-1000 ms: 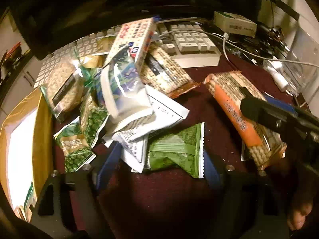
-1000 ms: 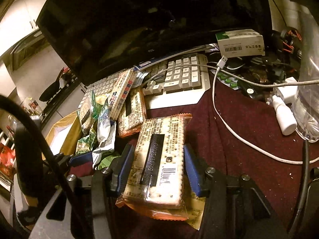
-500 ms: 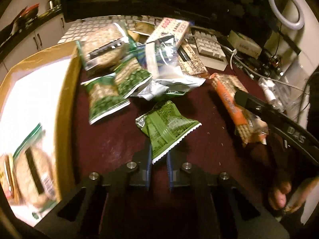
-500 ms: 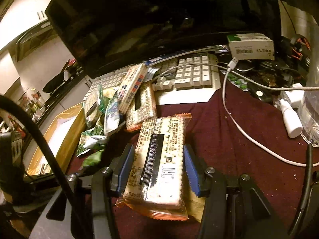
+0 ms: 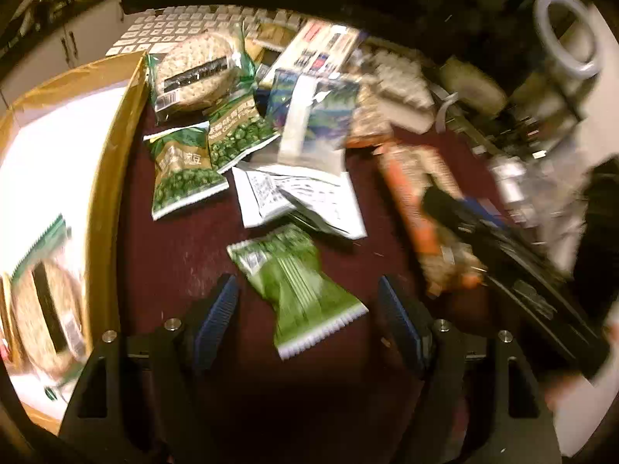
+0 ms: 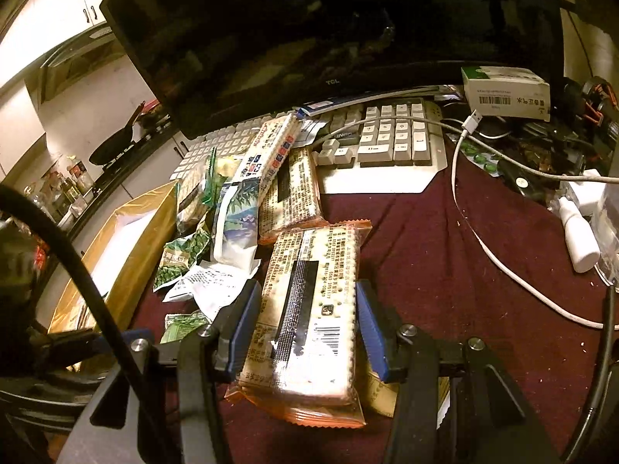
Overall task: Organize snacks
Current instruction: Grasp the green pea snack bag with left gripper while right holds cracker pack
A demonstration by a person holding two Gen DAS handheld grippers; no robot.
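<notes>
My left gripper [image 5: 309, 309] is open, its blue pads on either side of a green snack packet [image 5: 298, 286] that lies on the dark red cloth. More snacks are piled beyond it: pea packets [image 5: 182, 170], a round cracker pack [image 5: 197, 73], a white-and-blue bag [image 5: 313, 123]. My right gripper [image 6: 307, 324] is shut on a long cracker pack [image 6: 309, 309] with orange ends; this pack shows at the right of the left wrist view [image 5: 418, 208]. A cardboard box [image 5: 108, 178] at the left holds a cracker pack [image 5: 42, 309].
A keyboard [image 6: 387, 147] and a dark monitor [image 6: 309, 31] stand behind the pile. A white cable [image 6: 483, 247], a small white bottle [image 6: 580, 236] and a white carton [image 6: 506, 92] lie at the right.
My left gripper was shut on the green packet half a second ago; its jaws have opened and the packet lies between them. My right gripper still holds the cracker pack.
</notes>
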